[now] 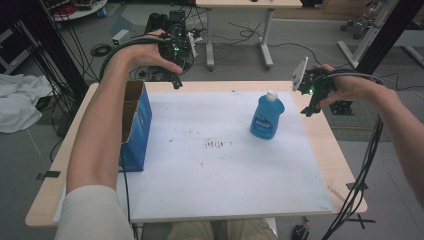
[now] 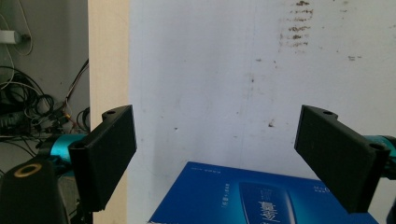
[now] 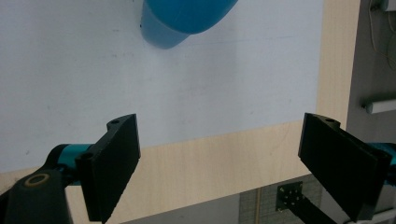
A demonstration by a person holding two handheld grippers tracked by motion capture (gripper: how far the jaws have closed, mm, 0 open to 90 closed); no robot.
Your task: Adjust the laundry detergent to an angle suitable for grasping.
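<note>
The tabletop carries a white sheet over most of its surface, and on that sheet nothing has been handled yet — the work looks to be at its very start.

The blue box stands upright at the sheet's left edge with its top flaps open, so it reads as the place where something is meant to go; as far as the high view shows, it looks empty. In the left gripper view its printed blue side lies just below the jaws.

The blue bottle with its white cap stands upright on the right half of the sheet, well apart from the box. In the right gripper view its rounded body sits at the top edge, ahead of the jaws.

The left gripper hovers above the far left corner, just past the box, jaws spread wide with nothing between them. The right gripper hangs off the right side near the bottle, also wide open and empty.

Judging from this, everything is left to do — reaching the bottle, closing on it, carrying it across to the box.
</note>
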